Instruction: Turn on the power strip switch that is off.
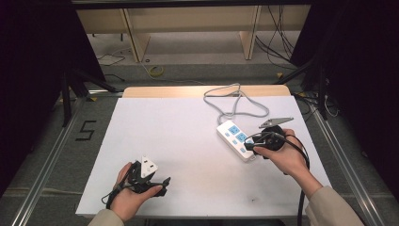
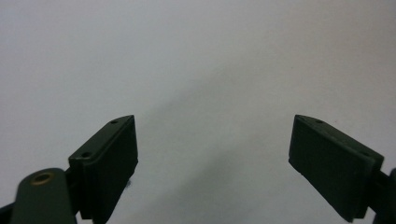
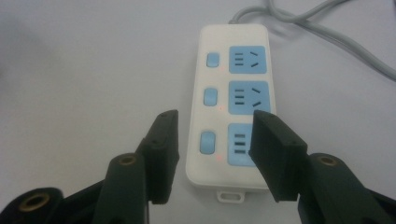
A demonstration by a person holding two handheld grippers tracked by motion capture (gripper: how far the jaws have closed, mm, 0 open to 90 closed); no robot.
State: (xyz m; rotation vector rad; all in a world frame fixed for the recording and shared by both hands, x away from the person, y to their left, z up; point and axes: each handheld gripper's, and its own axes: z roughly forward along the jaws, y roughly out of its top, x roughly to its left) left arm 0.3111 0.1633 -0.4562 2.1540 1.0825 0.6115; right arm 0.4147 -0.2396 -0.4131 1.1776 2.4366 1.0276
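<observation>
The right gripper [image 3: 215,135], jaws released, straddles the white plastic power strip [image 3: 232,100] with blue sockets; at eight o'clock, the left gripper [image 2: 212,154] gapes wide.

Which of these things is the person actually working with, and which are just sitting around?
In use:
- power strip, white with blue sockets, under the open right gripper
- its grey cord, looped behind it
- left gripper, open over bare table

Just lying about:
- wooden shelving beyond the table
- loose cables on the floor
- "5" floor marking
</observation>
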